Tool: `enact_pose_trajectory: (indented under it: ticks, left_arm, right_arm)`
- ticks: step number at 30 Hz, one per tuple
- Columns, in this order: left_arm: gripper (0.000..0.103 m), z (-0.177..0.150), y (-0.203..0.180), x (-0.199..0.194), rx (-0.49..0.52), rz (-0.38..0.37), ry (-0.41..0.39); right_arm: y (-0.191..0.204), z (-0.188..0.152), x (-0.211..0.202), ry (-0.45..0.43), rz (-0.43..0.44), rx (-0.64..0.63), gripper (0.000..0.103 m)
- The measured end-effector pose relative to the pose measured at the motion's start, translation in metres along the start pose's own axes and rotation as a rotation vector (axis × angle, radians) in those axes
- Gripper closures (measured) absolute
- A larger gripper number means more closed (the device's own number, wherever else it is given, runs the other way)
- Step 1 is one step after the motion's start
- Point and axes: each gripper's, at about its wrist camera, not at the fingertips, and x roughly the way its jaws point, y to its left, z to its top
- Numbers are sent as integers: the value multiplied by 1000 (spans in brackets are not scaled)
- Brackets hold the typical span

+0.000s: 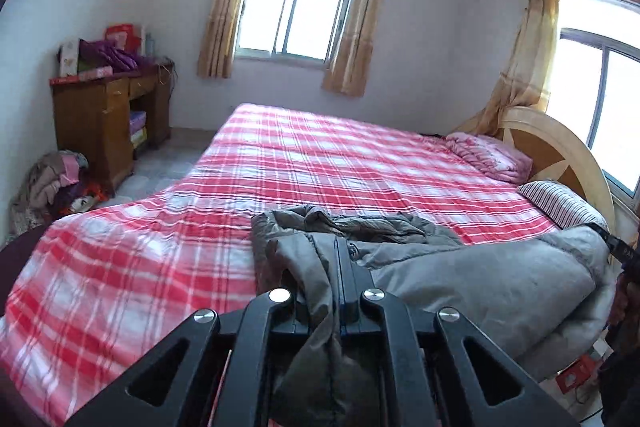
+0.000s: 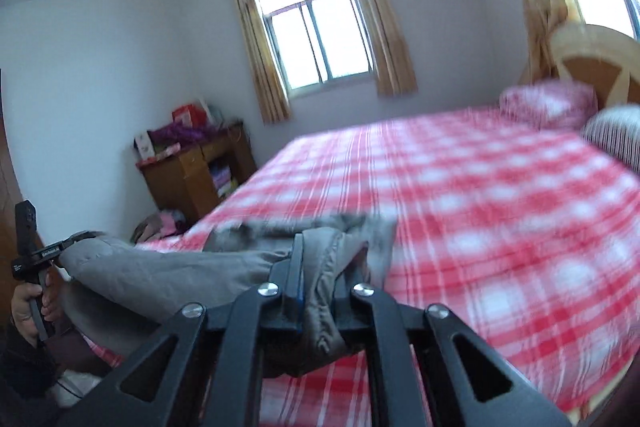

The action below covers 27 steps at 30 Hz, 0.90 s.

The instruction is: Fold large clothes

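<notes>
Left gripper (image 1: 340,259): jaws are seen pressed together on a fold of the grey padded coat (image 1: 460,279), raised above the bed.
Right gripper (image 2: 316,259): jaws are likewise clamped on the coat (image 2: 168,279); cloth is bunched between the fingers.
Coat position: it is stretched between the two grippers along the near edge of the bed, one part trailing onto the plaid sheet (image 1: 320,163).
Open room: most of the sheet beyond the coat lies bare, up to the pillows (image 1: 492,155) by the headboard (image 1: 560,147).
Bed edges: the far edge is bordered by a strip of floor, with a wooden desk (image 1: 100,115) and a clothes pile (image 1: 56,179) near the wall.
Writing: small white lettering is seen on the left gripper's body in the right wrist view; it cannot be read.
</notes>
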Motion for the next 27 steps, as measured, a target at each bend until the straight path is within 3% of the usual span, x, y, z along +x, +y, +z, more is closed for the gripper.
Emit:
enact_pose_trajectory:
  ticks: [4,8,12,14,15,16,18,22,24,26,27]
  left_arm:
    - [96,15,12,86,48,80,54]
    - [93,11,23,148,52,135,93]
    - [85,5,38,206,29,208,187]
    - [77,4,46,223,27,258,201]
    - [65,5,48,228,22,276,202]
    - [40,7,50,231,18,317,192]
    - [9,13,63,229,-5,445,115]
    - [8,23,79,224,-72,501,65]
    - [8,26,78,220,-79,654,49]
    - [8,31,69,207,-66,794,-8]
    - [8,32,65,200,-64,825,-40]
  right_arm:
    - [-15,24,86,11,-46,27,94]
    - [-29,30,171,60,-111,63,94]
    - [-41,20,222,108,-172,43,94]
    - [-49,15,247,142,-190,46,94]
    - [-53,12,257,152,-200,49,94]
    - [-56,10,264,159,-210,49,94]
    - [-61,5,280,179,-228,55,94]
    - [-67,-2,310,214,-256,58,93]
    - [-65,0,322,223,-281,48,82]
    - [-65,4,332,229,-283,60,42]
    - [-64,8,330,219,-297,69,35]
